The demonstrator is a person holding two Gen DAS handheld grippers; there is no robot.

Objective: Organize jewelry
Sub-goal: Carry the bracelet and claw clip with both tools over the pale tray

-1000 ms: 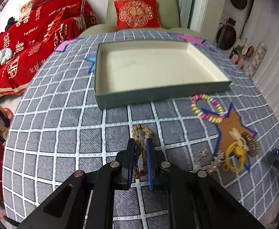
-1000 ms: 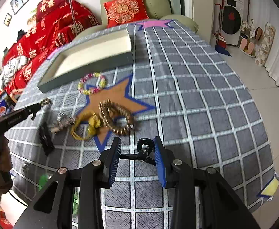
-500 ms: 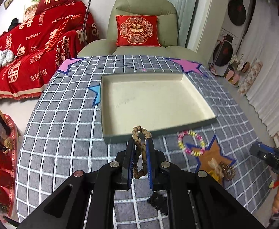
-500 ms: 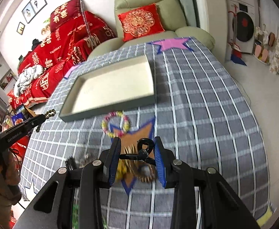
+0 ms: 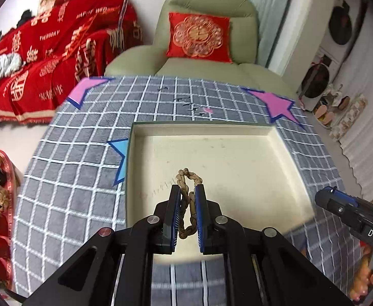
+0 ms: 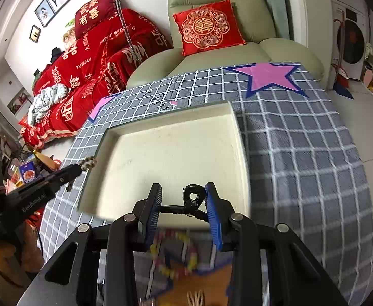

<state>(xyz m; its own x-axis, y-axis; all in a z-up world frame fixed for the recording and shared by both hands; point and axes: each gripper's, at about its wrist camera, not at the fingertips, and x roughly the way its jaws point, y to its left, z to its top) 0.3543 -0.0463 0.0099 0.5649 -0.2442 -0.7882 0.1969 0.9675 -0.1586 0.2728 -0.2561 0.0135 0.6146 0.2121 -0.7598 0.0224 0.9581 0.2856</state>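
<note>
The left tongs (image 5: 187, 196) sit at the lower middle of the left wrist view, nearly closed, their blue pads clamped on a tan braided bracelet (image 5: 188, 186). The bracelet's loop sticks out past the tips and hangs over the cream floor of a shallow tray (image 5: 237, 132), near the tray's front left part. The right tongs (image 6: 183, 199) sit at the lower middle of the right wrist view, part open, gripping a small black clip (image 6: 192, 201) crosswise: its ring lies against the right pad and its thin arm reaches to the left pad. The clip hangs over the tray's near edge.

The tray fills the centre of both views, nothing resting on its floor. It lies on a counter covered by a grey cloth (image 5: 71, 165) with white grid lines and pink and blue stars. In the right wrist view, below the tongs, a blurred bead bracelet (image 6: 173, 252) in pink and yellow lies on the cloth next to an orange star, outside the tray; more jewelry at the bottom edge is too blurred to name.

Each view shows the other tool at its side: the right one enters at the lower right of the left view, the left one with its bracelet at the middle left of the right view. A green armchair (image 5: 211, 15) with a red cushion (image 5: 199, 37) stands beyond the counter, and a sofa under a red blanket (image 5: 46, 51) fills the upper left.
</note>
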